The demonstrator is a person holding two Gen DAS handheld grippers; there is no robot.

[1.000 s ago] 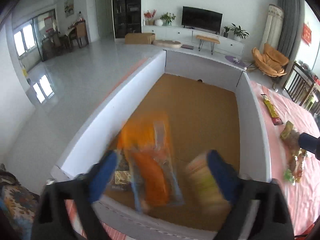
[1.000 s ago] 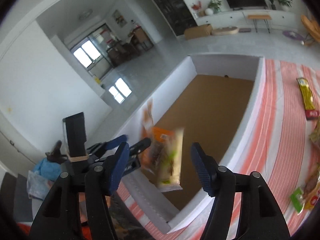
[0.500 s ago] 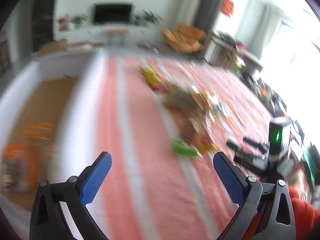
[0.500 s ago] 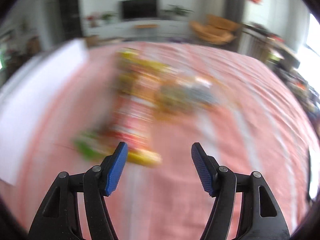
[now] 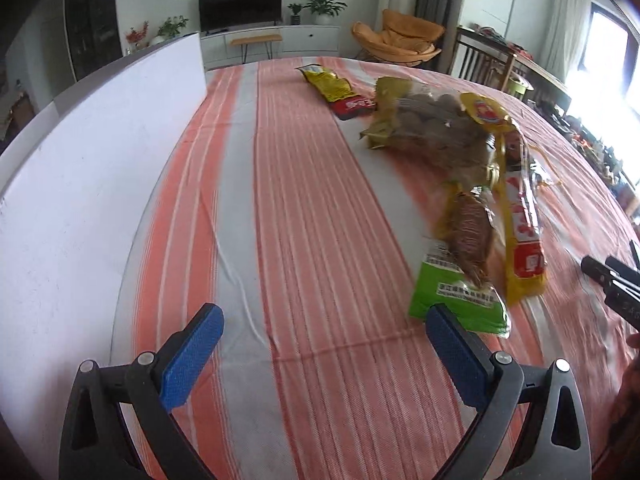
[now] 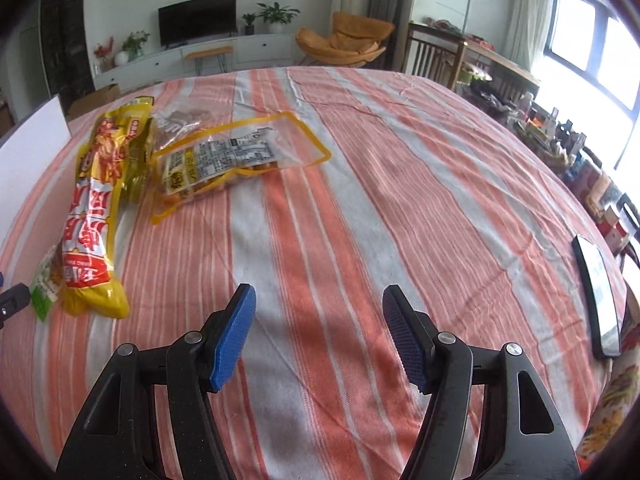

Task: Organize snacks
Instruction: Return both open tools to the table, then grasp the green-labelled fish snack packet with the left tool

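Several snack packs lie in a heap on the striped tablecloth (image 5: 304, 208). A green-labelled pack (image 5: 456, 292) lies nearest my left gripper (image 5: 324, 354), just ahead of its right finger; the jaws stand wide with nothing between them. A long yellow-and-red pack (image 6: 96, 204) and a clear yellow-edged bag (image 6: 224, 160) lie left of my right gripper (image 6: 320, 336), which is open and empty over bare cloth. A clear bag of brown pieces (image 5: 436, 128) and a small yellow-red pack (image 5: 336, 90) lie farther back.
The white wall of a large box (image 5: 92, 184) runs along the left side of the table. A black phone (image 6: 598, 292) lies near the table's right edge. My right gripper's black tip (image 5: 612, 280) shows at the right in the left wrist view.
Both grippers have swung from above the box, where snack packs were dropping in, over to the tablecloth and lowered toward the remaining packs. Both are empty.
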